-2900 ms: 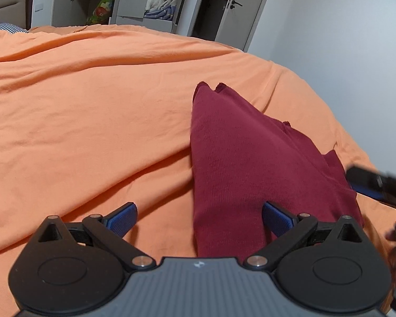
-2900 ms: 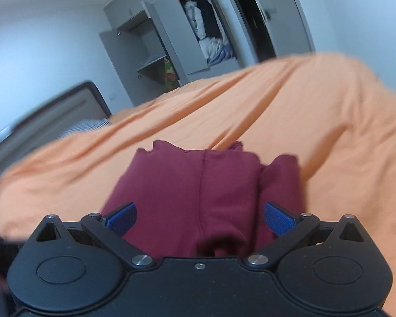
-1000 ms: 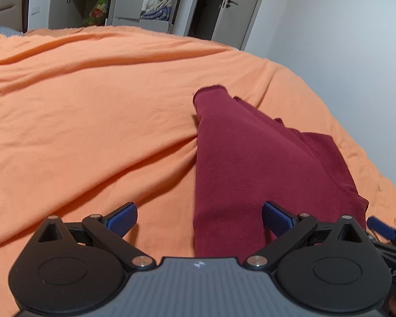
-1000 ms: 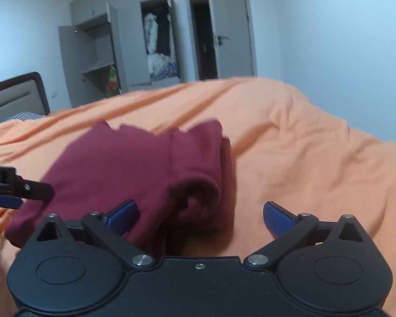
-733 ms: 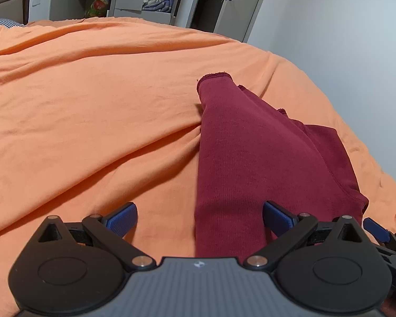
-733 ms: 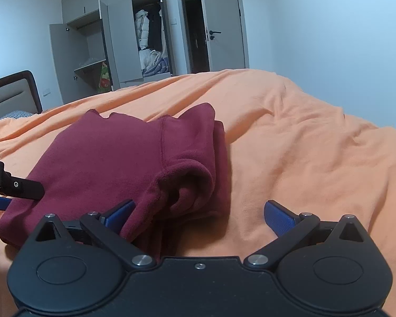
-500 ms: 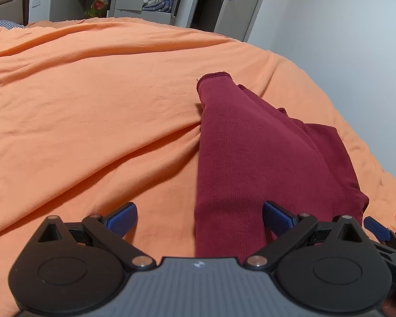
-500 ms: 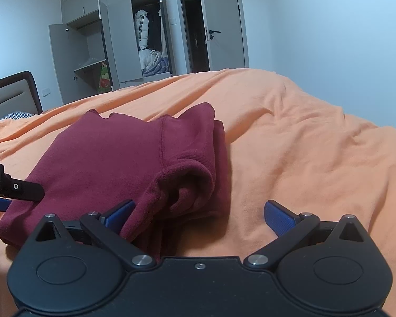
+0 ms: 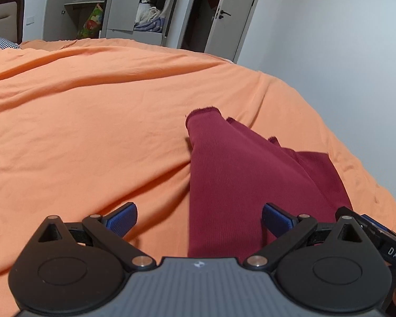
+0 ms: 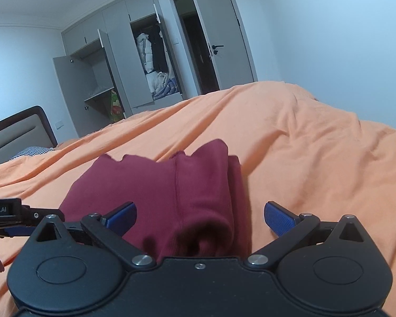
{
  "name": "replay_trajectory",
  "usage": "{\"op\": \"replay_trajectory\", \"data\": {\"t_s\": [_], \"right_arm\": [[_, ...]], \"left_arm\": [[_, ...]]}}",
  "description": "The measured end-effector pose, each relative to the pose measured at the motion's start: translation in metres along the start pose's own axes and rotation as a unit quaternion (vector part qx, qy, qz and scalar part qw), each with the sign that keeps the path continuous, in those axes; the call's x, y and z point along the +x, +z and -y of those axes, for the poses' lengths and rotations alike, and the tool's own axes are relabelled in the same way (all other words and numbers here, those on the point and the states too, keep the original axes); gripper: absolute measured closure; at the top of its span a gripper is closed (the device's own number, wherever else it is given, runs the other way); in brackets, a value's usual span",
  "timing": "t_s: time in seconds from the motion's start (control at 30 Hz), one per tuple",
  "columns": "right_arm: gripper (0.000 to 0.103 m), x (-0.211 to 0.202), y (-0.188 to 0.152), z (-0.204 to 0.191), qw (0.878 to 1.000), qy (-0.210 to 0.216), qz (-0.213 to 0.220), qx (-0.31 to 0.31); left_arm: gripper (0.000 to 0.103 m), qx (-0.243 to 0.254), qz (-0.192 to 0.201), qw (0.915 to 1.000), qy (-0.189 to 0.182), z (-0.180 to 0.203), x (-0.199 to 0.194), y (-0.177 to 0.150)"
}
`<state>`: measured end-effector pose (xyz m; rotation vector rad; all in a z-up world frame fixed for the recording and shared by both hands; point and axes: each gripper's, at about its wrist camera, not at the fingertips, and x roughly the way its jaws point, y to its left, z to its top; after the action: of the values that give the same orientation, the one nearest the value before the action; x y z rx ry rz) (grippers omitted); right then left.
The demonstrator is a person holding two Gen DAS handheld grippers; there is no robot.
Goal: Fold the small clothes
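Maroon garment (image 9: 240, 174) lies folded on orange bed (image 9: 92, 121); left tongs (image 9: 199, 220) and right tongs (image 10: 200, 218) both released, straddling its near edge.

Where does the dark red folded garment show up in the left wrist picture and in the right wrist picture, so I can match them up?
Left wrist: the dark red garment runs from the centre down to the lower right, between the open blue fingers.
Right wrist: the same garment lies at lower centre, its rolled fold nearest the camera.
Shared landmark: the open wardrobe beyond the orange bedspread.
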<state>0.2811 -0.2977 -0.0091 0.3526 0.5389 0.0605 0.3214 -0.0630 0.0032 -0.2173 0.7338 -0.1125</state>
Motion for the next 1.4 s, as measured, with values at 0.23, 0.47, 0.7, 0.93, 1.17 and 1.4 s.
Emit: {"op": "replay_trajectory", "data": {"t_s": [0.23, 0.47, 0.7, 0.93, 1.17, 1.4], "right_arm": [[0.001, 0.039, 0.010, 0.022, 0.997, 0.016, -0.038, 0.068], [0.001, 0.043, -0.013, 0.036, 0.994, 0.032, -0.019, 0.099], [0.001, 0.043, -0.018, 0.034, 0.995, 0.033, -0.008, 0.092], [0.000, 0.041, -0.021, 0.032, 0.995, 0.035, 0.001, 0.090], [0.000, 0.037, -0.025, 0.031, 0.995, 0.036, 0.009, 0.088], [0.000, 0.037, -0.026, 0.030, 0.995, 0.036, 0.012, 0.088]], "left_arm": [[0.000, -0.003, -0.023, 0.9997, 0.004, -0.004, 0.028, 0.003], [0.000, -0.009, -0.018, 0.9998, 0.000, -0.008, 0.036, -0.010], [0.000, -0.008, -0.015, 0.9998, 0.000, -0.008, 0.035, -0.010], [0.000, -0.008, -0.013, 0.9999, 0.001, -0.008, 0.036, -0.011], [0.000, -0.007, -0.015, 0.9999, 0.000, -0.009, 0.036, -0.011], [0.000, -0.007, -0.018, 0.9998, -0.003, -0.010, 0.037, -0.010]]}}
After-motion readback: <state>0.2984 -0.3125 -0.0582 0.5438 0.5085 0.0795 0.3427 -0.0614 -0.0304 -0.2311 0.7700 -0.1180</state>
